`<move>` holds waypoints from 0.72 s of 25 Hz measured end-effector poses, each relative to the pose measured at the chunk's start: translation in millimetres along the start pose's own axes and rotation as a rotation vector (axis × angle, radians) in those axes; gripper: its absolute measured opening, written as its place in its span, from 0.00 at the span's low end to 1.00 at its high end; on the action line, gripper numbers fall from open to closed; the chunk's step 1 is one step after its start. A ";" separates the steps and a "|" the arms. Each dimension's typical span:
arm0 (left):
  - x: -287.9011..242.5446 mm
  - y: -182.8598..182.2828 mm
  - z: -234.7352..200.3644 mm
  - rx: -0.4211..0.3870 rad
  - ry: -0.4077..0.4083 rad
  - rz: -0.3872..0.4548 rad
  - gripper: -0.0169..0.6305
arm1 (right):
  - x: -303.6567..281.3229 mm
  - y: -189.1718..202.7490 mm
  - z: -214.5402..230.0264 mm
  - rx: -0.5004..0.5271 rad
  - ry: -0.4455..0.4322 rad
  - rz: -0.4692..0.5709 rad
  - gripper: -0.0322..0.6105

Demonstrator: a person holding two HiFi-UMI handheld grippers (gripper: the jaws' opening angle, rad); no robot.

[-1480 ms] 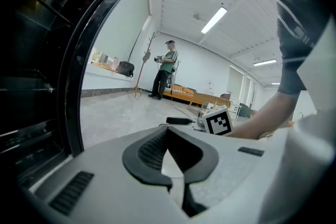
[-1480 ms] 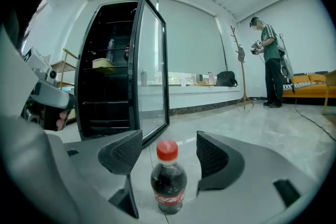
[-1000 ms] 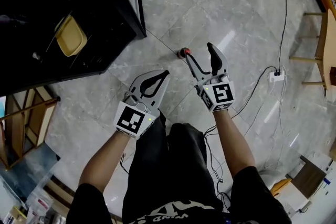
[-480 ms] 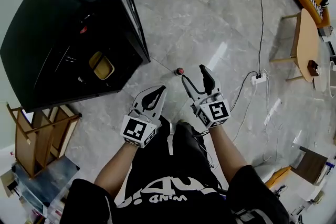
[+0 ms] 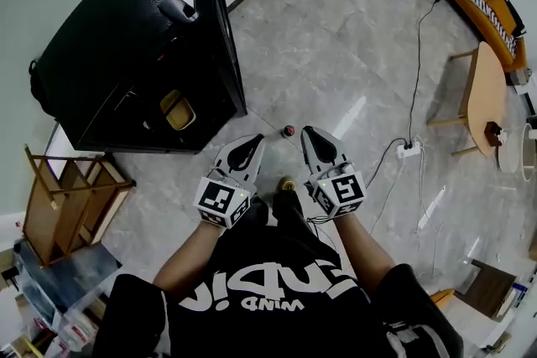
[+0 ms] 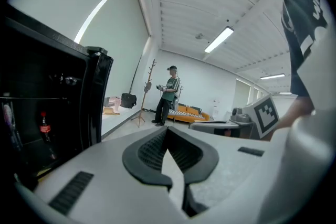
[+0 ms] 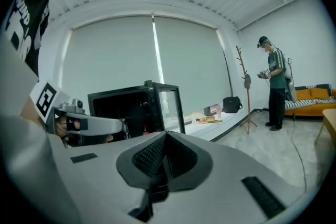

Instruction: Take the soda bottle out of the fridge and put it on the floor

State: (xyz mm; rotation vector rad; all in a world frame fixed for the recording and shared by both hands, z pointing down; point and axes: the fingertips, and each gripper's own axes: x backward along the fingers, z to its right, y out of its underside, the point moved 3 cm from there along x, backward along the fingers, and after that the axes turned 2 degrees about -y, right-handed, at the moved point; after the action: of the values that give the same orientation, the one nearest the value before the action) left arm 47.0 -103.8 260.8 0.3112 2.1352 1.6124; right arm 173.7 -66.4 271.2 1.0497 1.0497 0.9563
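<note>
**Bottle on the floor, both jaws shut and empty**

There's the soda bottle (image 5: 289, 131), red cap up, seemingly upright on the floor (image 5: 352, 46), just beyond the gripper tips and near the fridge's open corner. That reads as job done. The left gripper (image 5: 248, 145) has its jaws closed on nothing. The right gripper (image 5: 311, 138) has just snapped its jaws closed, nothing between them either. Both sit side by side close to the person, clear of the bottle, likely so nothing knocks it. To the left the black fridge (image 5: 117, 38) gapes, its door (image 5: 220, 29) swung wide. Inside lies a yellow tub (image 5: 178, 111), and the left gripper view picks out a red-capped bottle (image 6: 45, 126) on a shelf.
</note>
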 end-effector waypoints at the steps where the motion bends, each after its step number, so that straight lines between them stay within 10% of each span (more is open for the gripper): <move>1: 2.0 -4.1 -0.8 -0.005 -0.011 0.006 0.04 | 0.4 -4.6 -3.4 0.000 -0.021 -0.001 0.09; 18: 87.2 -22.7 -20.8 -0.007 -0.285 0.077 0.04 | 46.4 -44.1 -6.6 0.040 -0.037 0.047 0.09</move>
State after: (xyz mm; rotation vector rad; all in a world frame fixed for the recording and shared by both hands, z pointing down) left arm -37.3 -90.4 225.3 0.5906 1.9213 1.5141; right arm 182.7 -30.9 218.3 1.1250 1.0214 0.9537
